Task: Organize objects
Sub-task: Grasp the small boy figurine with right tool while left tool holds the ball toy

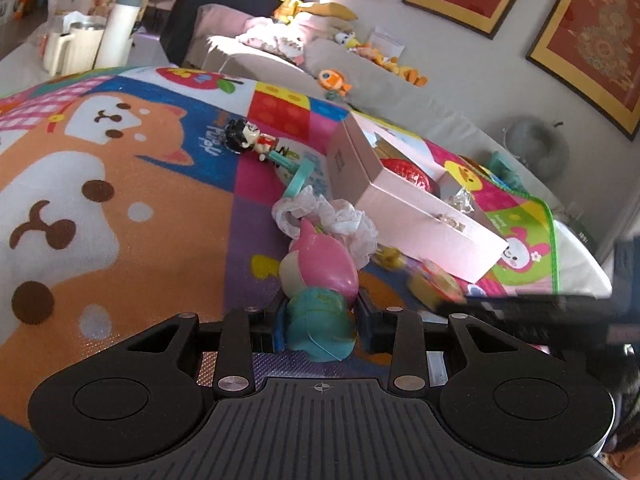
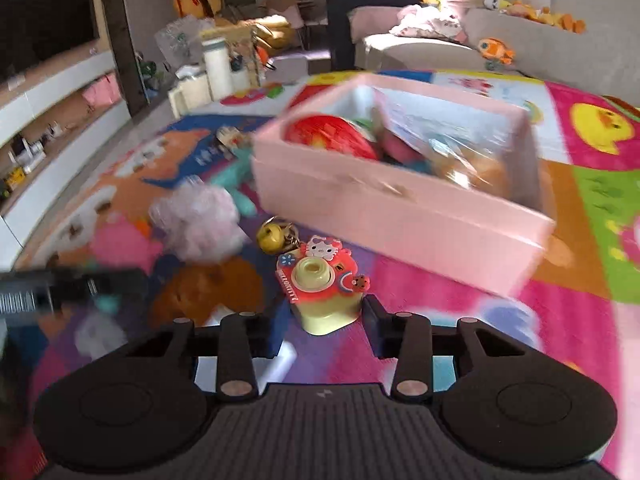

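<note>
Everything sits around the pink box [image 1: 424,216], which rests open-topped on the colourful play mat [image 1: 120,200]. Inside it lie a red rounded toy [image 1: 406,174] and some crinkled clear wrapping [image 1: 460,200], among other things too blurred to name.

The left gripper [image 1: 320,316] is on the near side of the box, a little off from its long wall. Its fingers [image 1: 276,332] are drawn in close on a pink and teal figurine [image 1: 320,292], clamping the teal base while the pink top points toward the box. Just beyond the figurine a white lace scrunchie [image 1: 324,216] lies on the mat, near the box's corner. Farther along, beside the box's short end, a small black-haired doll figure [image 1: 248,136] lies on its side with a teal strap [image 1: 298,174] next to it.

The right gripper [image 2: 326,316] is also in front of the box's long wall. Its fingers [image 2: 374,320] stand narrowly apart around a yellow toy camera with a red cartoon-cat face [image 2: 322,284]; blur keeps me from telling whether they press on it. A small yellow bell charm [image 2: 272,236] lies between that camera and the box.
</note>
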Available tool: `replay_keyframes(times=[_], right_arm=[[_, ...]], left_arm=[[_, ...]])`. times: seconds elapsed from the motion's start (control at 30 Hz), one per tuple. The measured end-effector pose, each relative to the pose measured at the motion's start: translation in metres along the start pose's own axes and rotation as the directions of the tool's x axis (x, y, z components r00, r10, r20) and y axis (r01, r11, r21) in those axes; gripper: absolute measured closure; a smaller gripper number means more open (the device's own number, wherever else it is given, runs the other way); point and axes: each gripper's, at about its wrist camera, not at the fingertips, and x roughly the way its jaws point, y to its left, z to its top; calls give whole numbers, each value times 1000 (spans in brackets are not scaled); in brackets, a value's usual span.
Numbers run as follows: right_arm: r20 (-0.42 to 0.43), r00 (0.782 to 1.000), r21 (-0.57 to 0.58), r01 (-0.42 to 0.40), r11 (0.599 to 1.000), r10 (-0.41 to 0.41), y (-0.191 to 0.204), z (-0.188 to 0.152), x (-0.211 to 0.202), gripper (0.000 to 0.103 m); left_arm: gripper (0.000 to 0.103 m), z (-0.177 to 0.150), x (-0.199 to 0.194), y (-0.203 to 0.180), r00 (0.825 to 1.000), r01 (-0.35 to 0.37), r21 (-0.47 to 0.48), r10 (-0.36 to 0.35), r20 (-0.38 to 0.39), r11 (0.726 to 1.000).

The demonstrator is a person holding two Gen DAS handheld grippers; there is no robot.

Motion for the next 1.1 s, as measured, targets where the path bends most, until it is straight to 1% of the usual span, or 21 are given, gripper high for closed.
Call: replay_keyframes(times=[0.1, 0.17, 0.2, 0.23, 0.27, 0.3, 0.33, 0.4, 0.43, 0.5, 0.6, 0.67, 0.77, 0.8, 0.83, 0.87, 0.93, 1.0, 1.1], right_arm=[[-13, 999, -35, 39, 999, -40, -14, -18, -18, 64], [1, 994, -52, 108, 993, -108, -25, -28, -28, 62], [12, 985, -57, 172, 983, -171, -30, -31, -32, 59], [25, 970, -58, 242, 968, -241, -33, -34, -33, 57], [34, 957, -50, 291, 956, -289, -36, -35, -34, 53], [39, 951, -21, 309, 951, -308, -41, -35, -36, 50], [40, 957, 15, 286, 958, -286, -44, -35, -39, 46], [51, 979, 91, 192, 977, -197, -47, -32, -44, 44], [63, 984, 102, 162, 982, -169, -42, -29, -45, 44], [84, 989, 85, 117, 989, -125, -28, -19, -43, 44], [100, 995, 40, 14, 999, -18, 2, 8, -37, 44], [91, 995, 14, -43, 999, 42, 20, 35, -30, 44], [56, 993, -33, -98, 995, 100, 48, 73, -15, 44], [44, 993, -59, -105, 993, 107, 59, 88, -7, 44], [35, 994, -87, -99, 991, 103, 69, 101, 2, 44], [21, 996, -118, -88, 989, 91, 80, 113, 13, 41], [-27, 998, -161, -63, 985, 60, 101, 136, 44, 41], [-62, 998, -197, -34, 980, 23, 120, 155, 79, 41], [-94, 994, -217, 35, 976, -56, 135, 172, 131, 42]], left_arm=[[66, 1, 0, 1, 1000, 5, -10, -5, 0, 1000], [66, 1, 0, 1, 1000, 3, -8, -3, 0, 1000], [66, 1, 0, 2, 1000, 4, -8, -4, 0, 1000], [66, 1, 0, 2, 1000, 2, -7, -2, 0, 1000], [66, 1, 0, 2, 1000, 2, -8, -2, 0, 1000], [66, 1, 0, 2, 1000, 1, -8, -1, 0, 1000], [66, 1, 0, 2, 1000, 1, -8, -1, 0, 1000], [66, 1, 0, 2, 1000, -1, -7, 1, 0, 1000], [66, 1, 0, 1, 1000, -4, -5, 4, 0, 1000], [66, 0, 1, 0, 1000, -10, 1, 10, 2, 1000], [66, 0, -2, 0, 1000, -12, -3, 12, 10, 1000], [66, 2, -10, 6, 999, -23, -34, 25, 43, 999], [66, 4, -24, 18, 990, -81, -35, 84, 109, 996], [66, 4, -27, 25, 990, -71, -71, 79, 116, 995], [66, 4, -28, 31, 992, -46, -109, 58, 115, 993], [66, 4, -28, 35, 993, -32, -137, 48, 111, 990], [66, 4, -28, 39, 992, -30, -163, 50, 115, 986], [66, 3, -31, 41, 989, -16, -177, 41, 140, 984], [66, 1, -37, 46, 983, 8, -209, 31, 182, 978]])
